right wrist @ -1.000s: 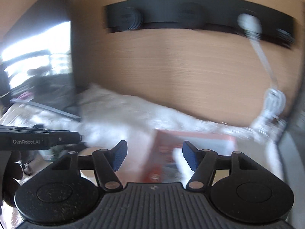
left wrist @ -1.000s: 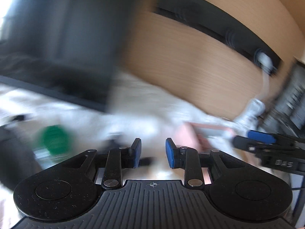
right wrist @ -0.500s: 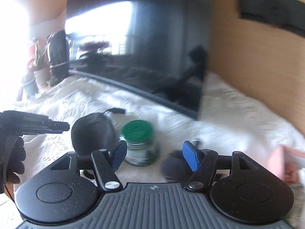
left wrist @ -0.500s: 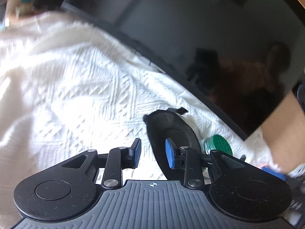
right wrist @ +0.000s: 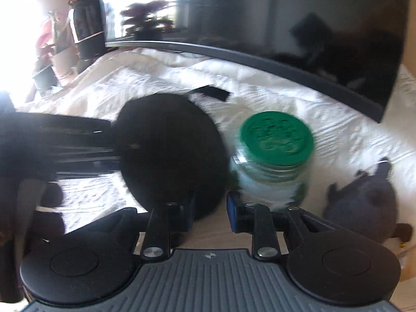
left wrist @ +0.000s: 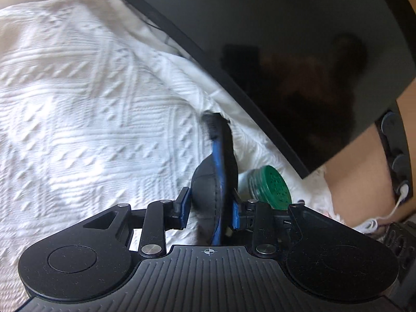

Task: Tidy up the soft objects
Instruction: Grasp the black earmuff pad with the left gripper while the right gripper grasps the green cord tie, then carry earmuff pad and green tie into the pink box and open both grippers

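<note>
1. The left gripper (left wrist: 209, 209) has the black padded disc (left wrist: 208, 187) stood on edge between its blue pads. The jaws are narrow and easing open a touch, though both pads look to be pressing the disc's faces.
2. The right gripper (right wrist: 209, 208) is closing its jaws. The gap between them is mostly bare, with only the disc's near rim sitting at its left finger. I can't see a pinch there yet.
3. The disc stands on the white quilted cover (left wrist: 91, 104), in front of the dark screen (left wrist: 286, 39). The green-lidded jar (right wrist: 277, 135) is just beside it on the right.
4. To my eye the step is getting a second hold on the disc. The right jaws would do best to take the rim squarely, rather than nip the blue-piped edge, which looks likely to fold or slip.
5. The left grip should stay firm until the right one has it, or the soft thing may flop over.
6. Mind the jar. It is close enough to the right finger that a sideways nudge could tip it.
7. A grey soft toy (right wrist: 364, 202) lies further right, well apart and untouched.
</note>
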